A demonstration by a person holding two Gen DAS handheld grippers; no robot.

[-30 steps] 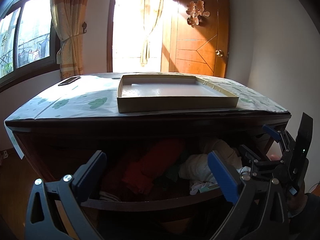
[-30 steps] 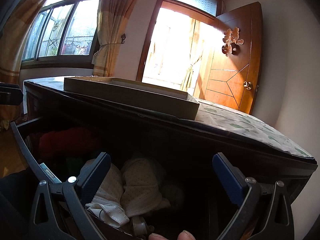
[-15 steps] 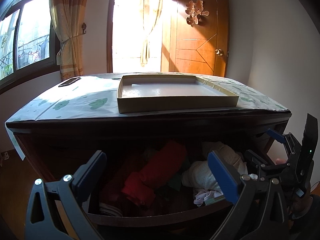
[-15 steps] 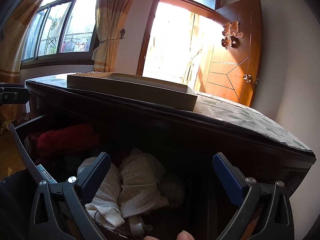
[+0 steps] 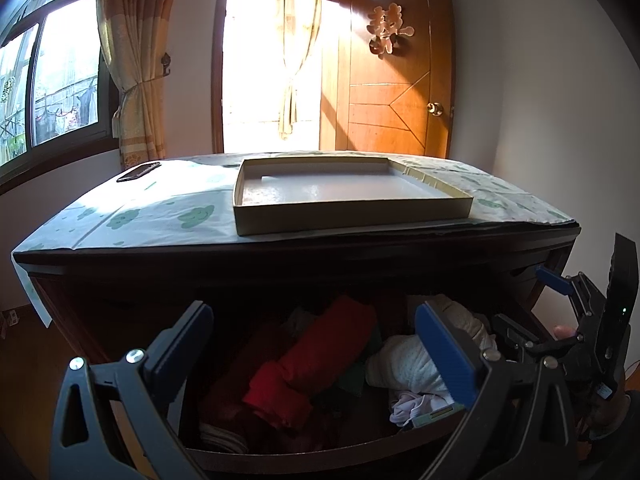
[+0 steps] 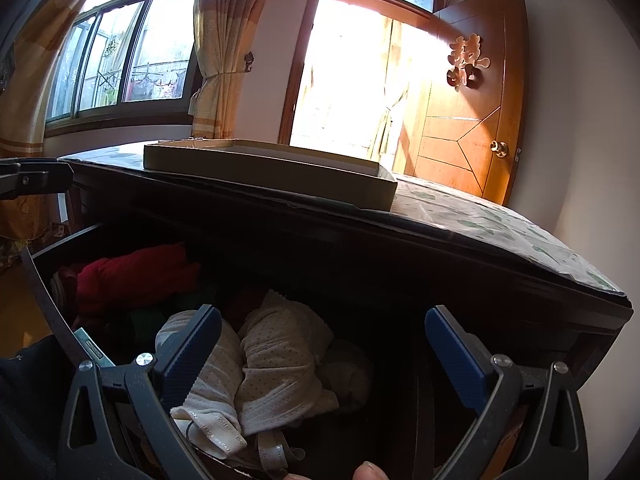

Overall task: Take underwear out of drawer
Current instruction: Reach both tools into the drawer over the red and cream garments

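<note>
The dark wooden drawer (image 5: 304, 458) stands pulled out below the dresser top. Inside lie a rolled red garment (image 5: 320, 360) (image 6: 132, 276) and cream dotted underwear (image 5: 412, 364) (image 6: 276, 356) at the drawer's right end. My left gripper (image 5: 316, 348) hangs open in front of the drawer, over the red roll. My right gripper (image 6: 320, 352) is open too, just above the cream underwear, with nothing between its fingers. In the left wrist view the right gripper (image 5: 568, 320) shows at the right edge. A fingertip (image 6: 370, 472) peeks in at the bottom of the right wrist view.
A shallow cardboard box lid (image 5: 348, 196) (image 6: 272, 172) rests on the patterned cloth (image 5: 160, 216) covering the dresser top. A dark phone (image 5: 138, 171) lies at its far left. Behind are a window, curtains, a bright doorway and a wooden door (image 5: 396, 80).
The drawer has come further out, so more of the red roll and cream underwear shows. Both grippers stay open.
</note>
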